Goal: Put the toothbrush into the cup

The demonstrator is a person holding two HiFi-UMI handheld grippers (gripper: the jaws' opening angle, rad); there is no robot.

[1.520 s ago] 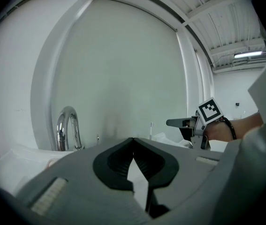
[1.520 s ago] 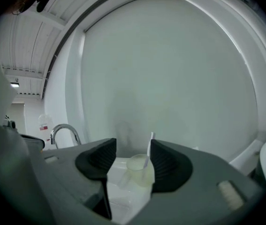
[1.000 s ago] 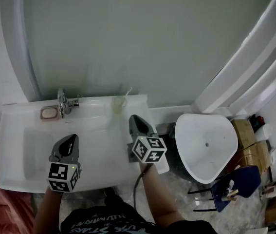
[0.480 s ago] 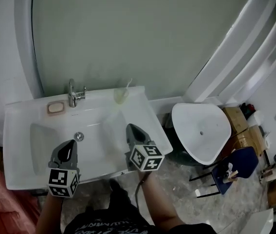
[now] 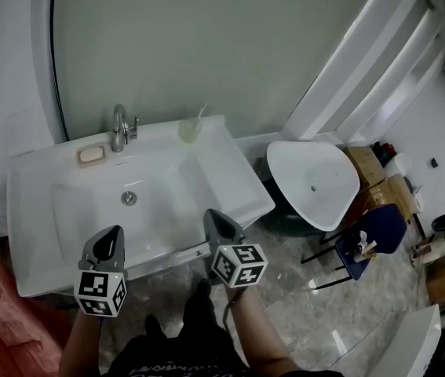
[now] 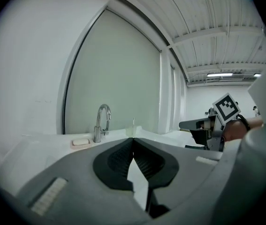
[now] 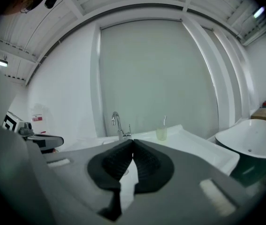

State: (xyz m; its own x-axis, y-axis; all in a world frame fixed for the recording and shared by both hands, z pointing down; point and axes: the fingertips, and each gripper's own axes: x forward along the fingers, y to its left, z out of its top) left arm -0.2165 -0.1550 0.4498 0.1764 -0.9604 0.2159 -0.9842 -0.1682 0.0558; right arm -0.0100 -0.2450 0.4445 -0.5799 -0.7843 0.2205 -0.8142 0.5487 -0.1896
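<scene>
A pale green cup (image 5: 189, 130) stands at the back right corner of the white sink (image 5: 230, 181), with a white toothbrush (image 5: 200, 113) upright inside it. Both grippers hover in front of the sink's near edge, well away from the cup. My left gripper (image 5: 112, 236) is shut and holds nothing. My right gripper (image 5: 211, 215) is also shut and empty. In the left gripper view the cup (image 6: 131, 131) shows far beyond the closed jaws. The right gripper view likewise has the cup (image 7: 161, 134) and the toothbrush (image 7: 164, 121) far off.
A chrome faucet (image 5: 118, 126) and a soap bar (image 5: 90, 155) sit at the sink's back; the drain (image 5: 129, 198) is in the bowl. A white tub (image 5: 312, 183) stands to the right, with a blue chair (image 5: 373, 236) and boxes past it.
Both grippers have drawn back from over the sink to in front of its near edge. The right one was close to the cup a second ago.
</scene>
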